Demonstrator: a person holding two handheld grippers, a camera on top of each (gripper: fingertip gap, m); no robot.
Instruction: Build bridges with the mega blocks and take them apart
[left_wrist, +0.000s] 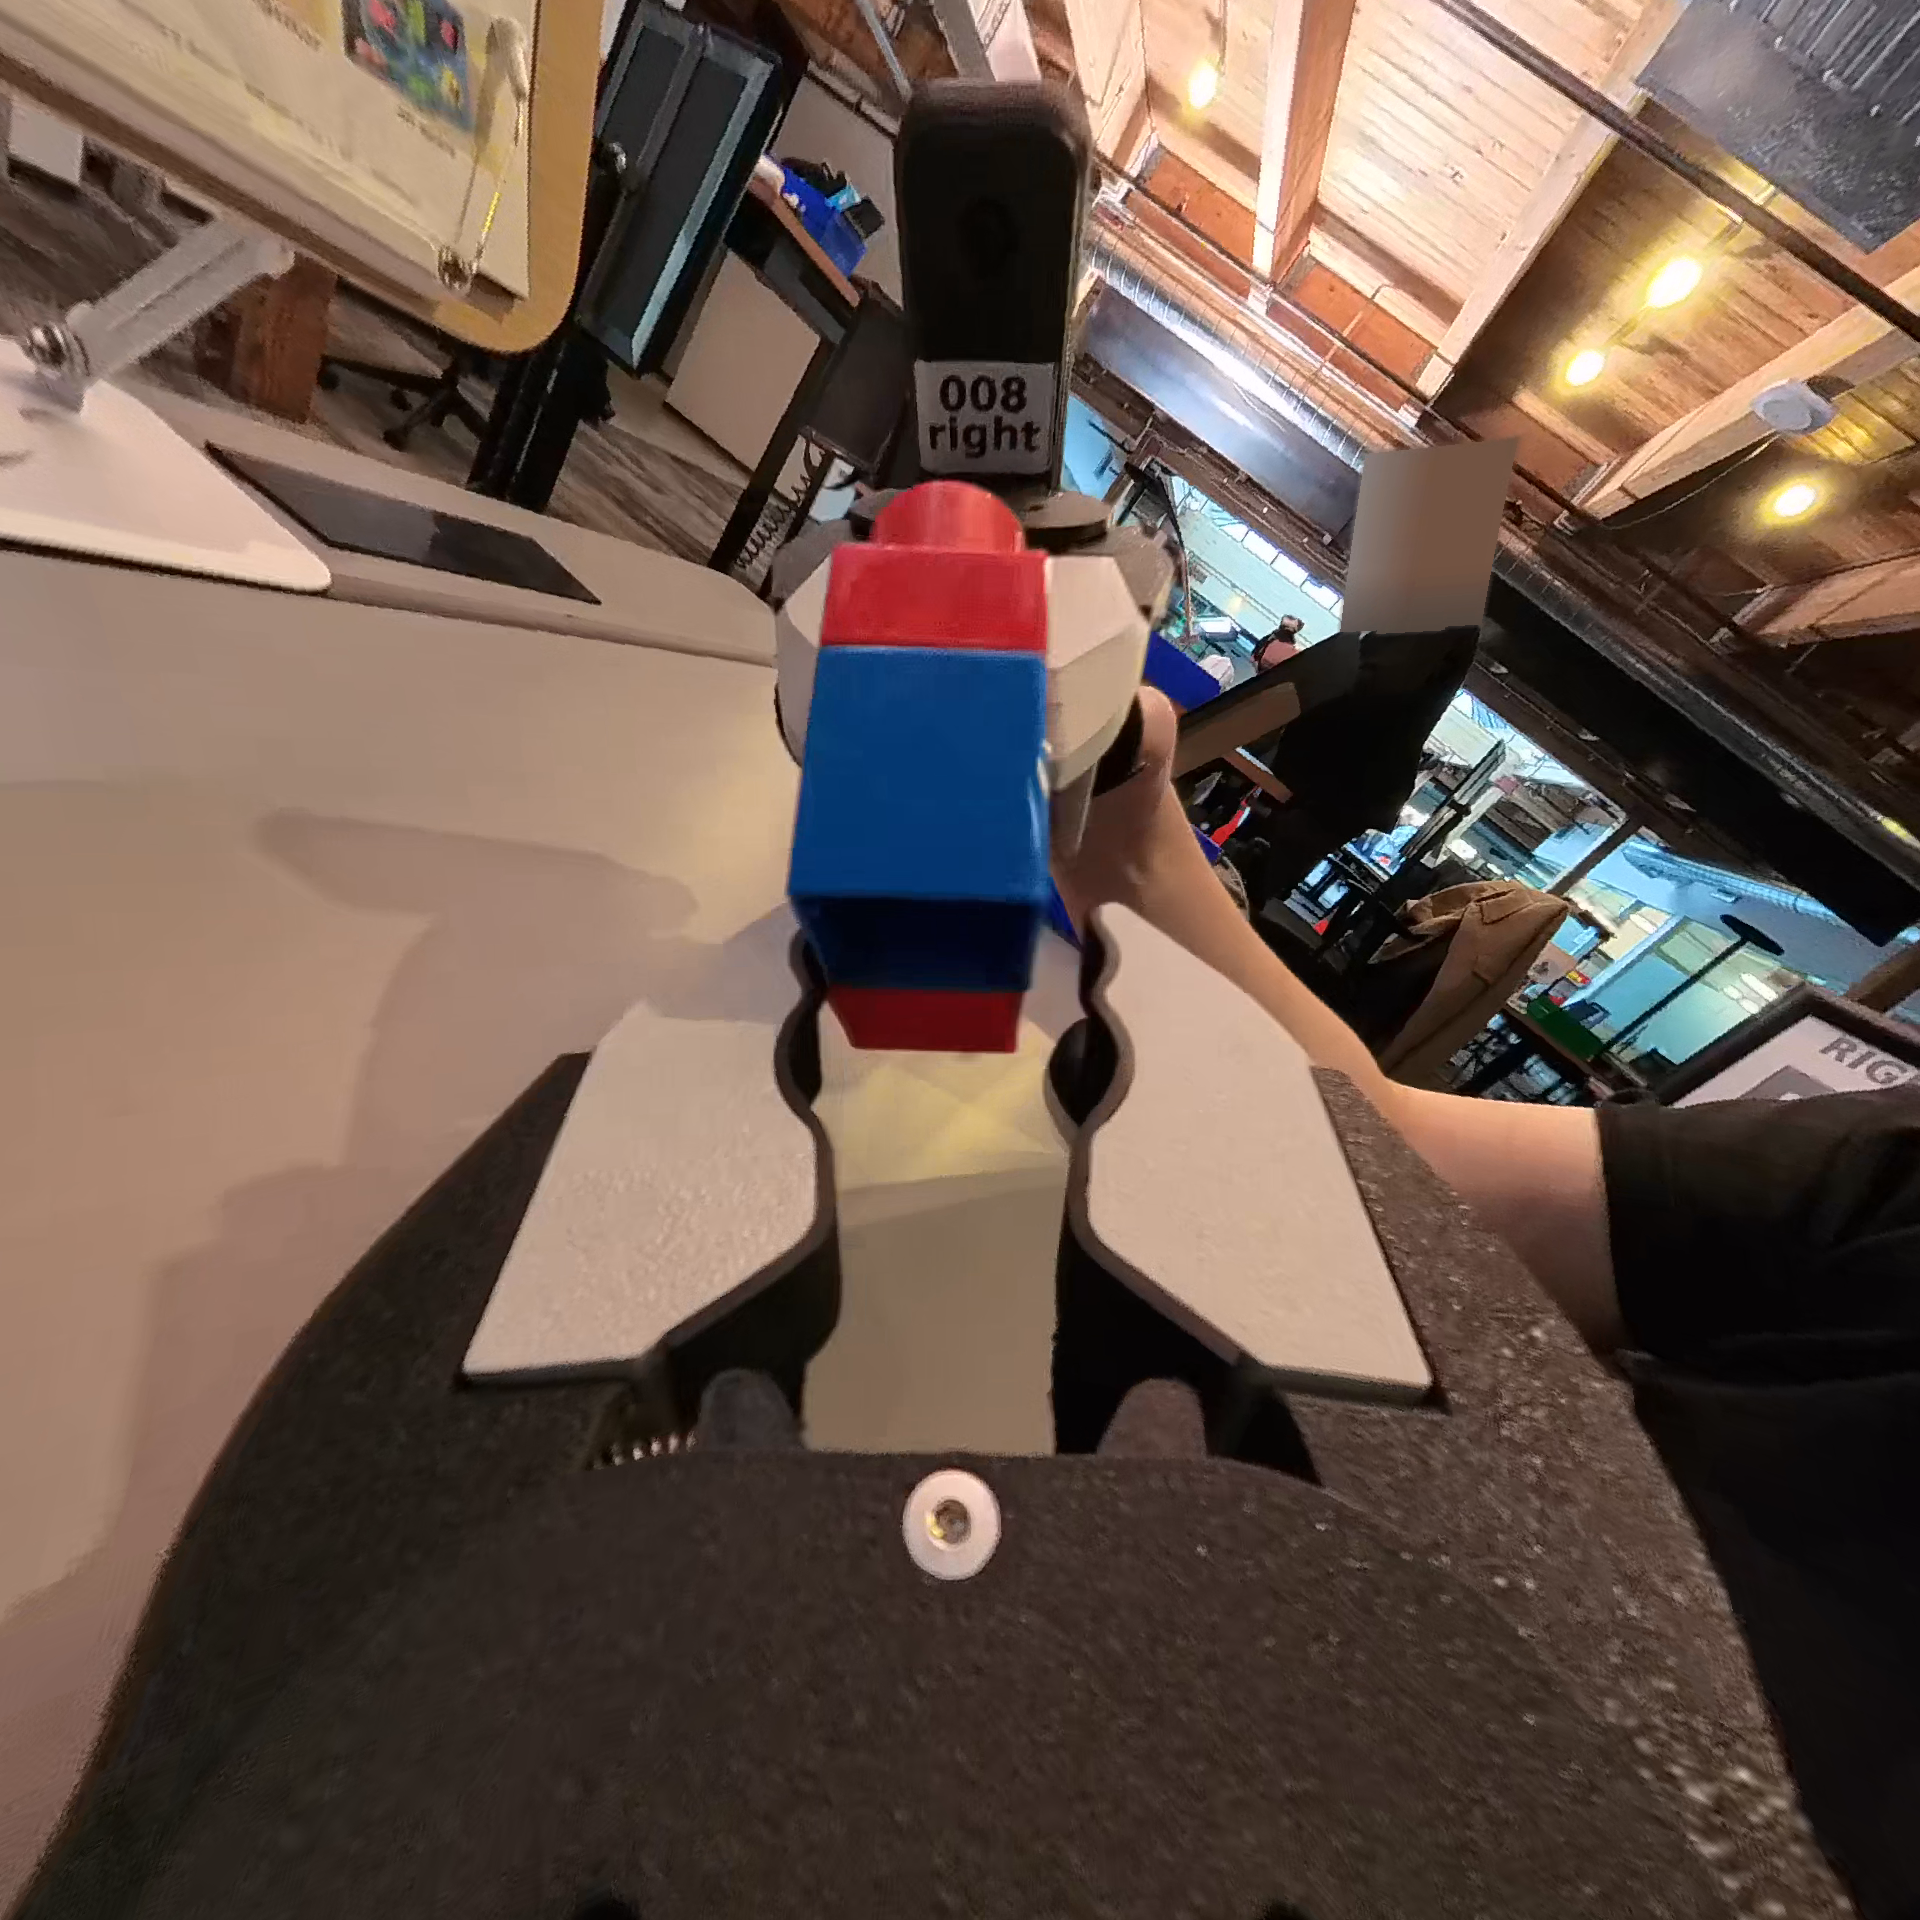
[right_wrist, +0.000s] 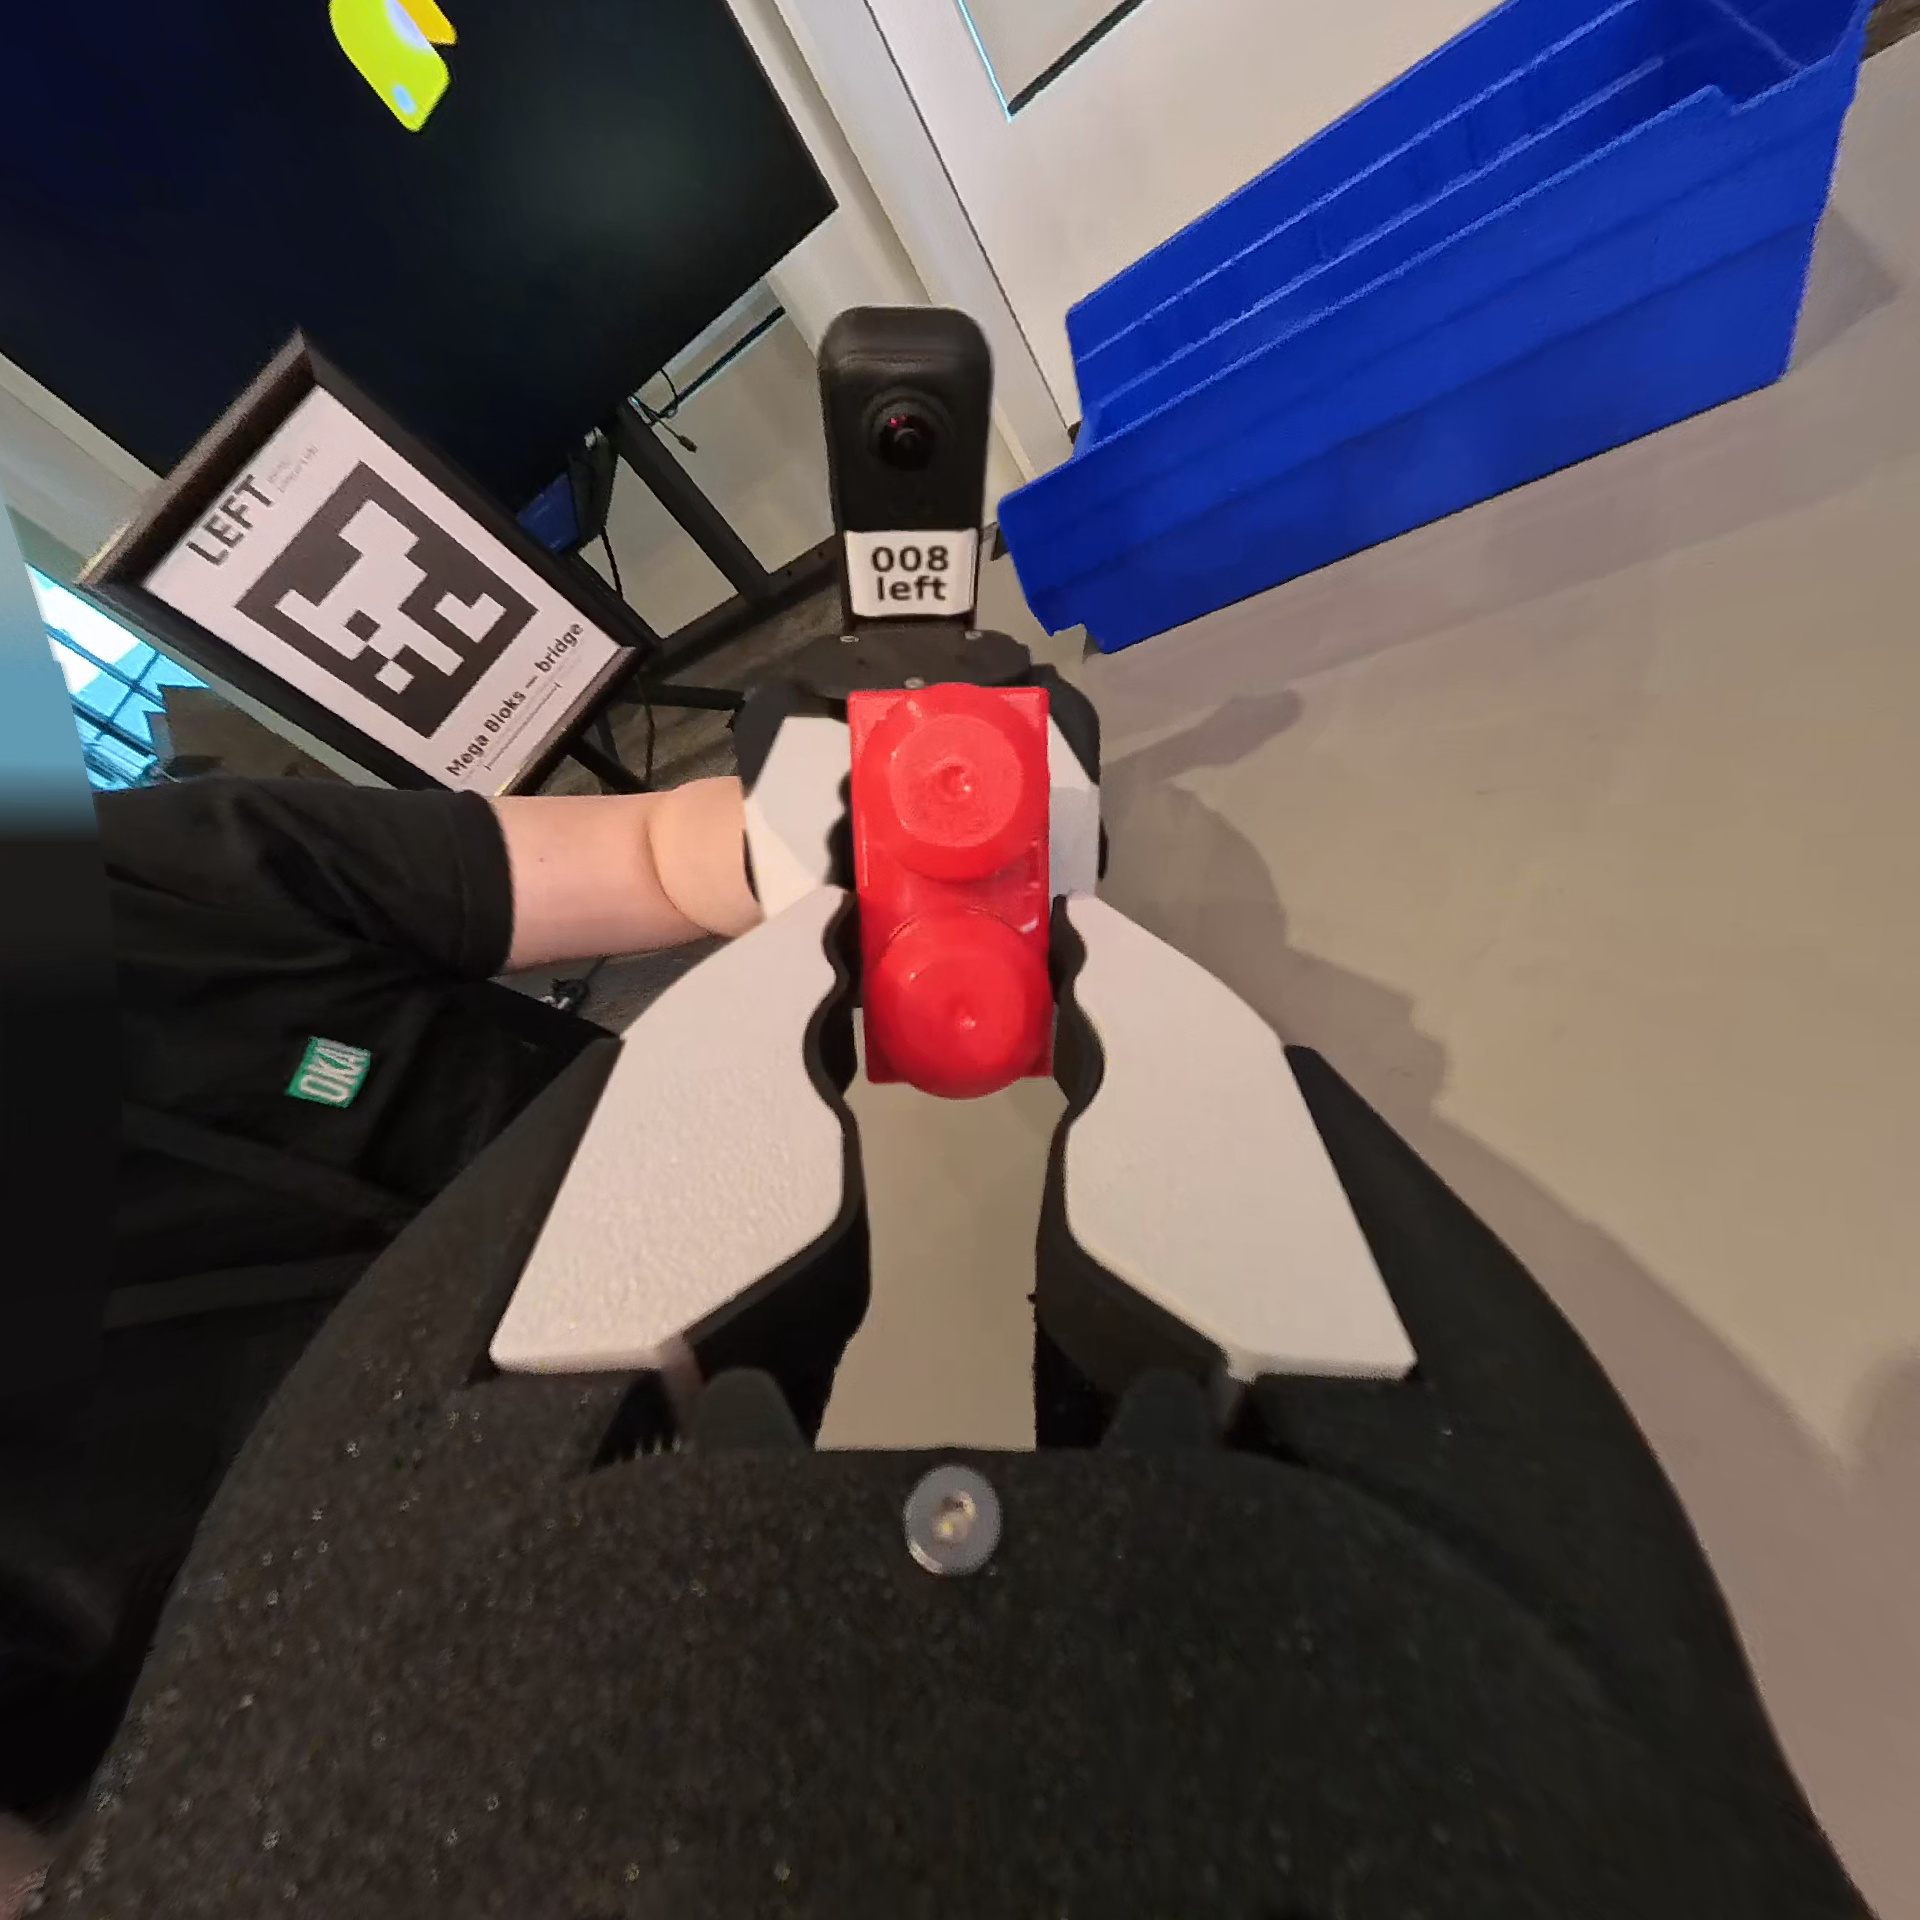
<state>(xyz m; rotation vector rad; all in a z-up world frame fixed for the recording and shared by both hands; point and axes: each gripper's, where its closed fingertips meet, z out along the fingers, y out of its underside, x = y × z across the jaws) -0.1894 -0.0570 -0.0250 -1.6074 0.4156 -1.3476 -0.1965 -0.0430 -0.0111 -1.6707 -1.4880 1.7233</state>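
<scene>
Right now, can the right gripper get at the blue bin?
Probably not yet: the right gripper is shut on the red block atop the stack, which the left gripper also grips. The way to the blue bin looks clear.

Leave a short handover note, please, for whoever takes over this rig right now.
Left tool: shut on the lower red block, at one end of a three-block stack.
Right tool: shut on the upper red block, at the other end. The blue block sits between the two red ones.
The stack is held off the grey table; a blue bin stands on the table beyond.
Done: no bridge is in view.
Left: the three blocks are joined; probably pull them apart next.
</scene>
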